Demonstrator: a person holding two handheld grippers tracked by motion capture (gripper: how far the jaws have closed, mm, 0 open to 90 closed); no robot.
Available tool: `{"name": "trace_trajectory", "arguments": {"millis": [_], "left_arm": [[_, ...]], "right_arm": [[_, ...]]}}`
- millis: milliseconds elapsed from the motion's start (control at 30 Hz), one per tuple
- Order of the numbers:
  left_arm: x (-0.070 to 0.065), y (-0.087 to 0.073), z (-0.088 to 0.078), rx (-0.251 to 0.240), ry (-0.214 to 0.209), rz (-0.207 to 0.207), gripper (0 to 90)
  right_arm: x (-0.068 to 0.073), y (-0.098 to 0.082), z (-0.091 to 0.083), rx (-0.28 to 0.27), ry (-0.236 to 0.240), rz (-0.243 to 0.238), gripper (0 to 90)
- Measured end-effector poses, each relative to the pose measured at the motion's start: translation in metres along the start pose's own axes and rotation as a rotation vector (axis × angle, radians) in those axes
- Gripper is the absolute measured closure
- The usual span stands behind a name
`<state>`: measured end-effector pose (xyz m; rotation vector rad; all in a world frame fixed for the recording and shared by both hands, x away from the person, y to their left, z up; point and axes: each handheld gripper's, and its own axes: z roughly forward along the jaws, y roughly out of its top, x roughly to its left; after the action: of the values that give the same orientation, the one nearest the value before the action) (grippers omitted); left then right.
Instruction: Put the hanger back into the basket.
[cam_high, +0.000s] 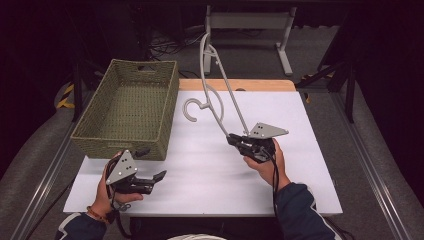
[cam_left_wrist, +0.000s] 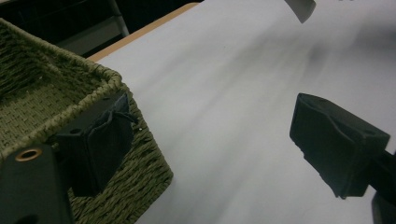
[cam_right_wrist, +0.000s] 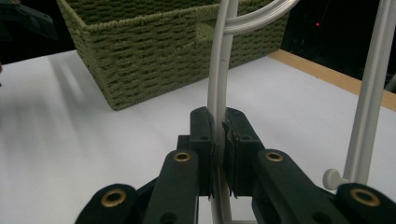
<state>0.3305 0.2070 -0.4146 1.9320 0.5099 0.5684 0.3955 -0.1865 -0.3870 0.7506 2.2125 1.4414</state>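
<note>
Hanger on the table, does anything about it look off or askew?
Yes. The hanger is not lying flat: the right tool clamps one end, so it rears up tilted, hook toward the basket. No damage visible.

The basket (cam_high: 127, 112) sits at the table's (cam_high: 200, 175) left, hanger (cam_high: 215, 90) to its right.

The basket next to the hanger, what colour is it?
The basket is olive green woven weave, clearest in the high view.

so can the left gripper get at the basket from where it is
Probably yes: the open left gripper sits just in front of the woven basket, one jaw already against its near corner, nothing between them. The right gripper holds the hanger elsewhere.
</note>
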Motion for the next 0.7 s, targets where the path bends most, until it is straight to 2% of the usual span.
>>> {"name": "trace_trajectory", "arguments": {"millis": [100, 233, 400, 533, 700], "left_arm": [[-0.001, 0.002, 0.002, -0.003, -0.01, -0.009, 14.8], [-0.006, 0.007, 0.008, -0.005, -0.022, 0.009, 15.7], [-0.011, 0.018, 0.016, -0.057, -0.062, -0.013, 20.5], [-0.015, 0.034, 0.026, -0.123, -0.09, -0.028, 26.2], [-0.016, 0.045, 0.037, -0.16, -0.092, -0.064, 29.8]], "right_arm": [[0.002, 0.0, -0.002, -0.02, 0.011, -0.001, 82.8], [0.005, 0.001, -0.001, -0.038, 0.024, 0.004, 82.8], [0.015, 0.002, 0.002, -0.077, 0.055, 0.019, 82.8], [0.021, 0.001, 0.004, -0.11, 0.091, 0.042, 82.8], [0.028, -0.001, 0.008, -0.139, 0.127, 0.068, 82.8]]}}
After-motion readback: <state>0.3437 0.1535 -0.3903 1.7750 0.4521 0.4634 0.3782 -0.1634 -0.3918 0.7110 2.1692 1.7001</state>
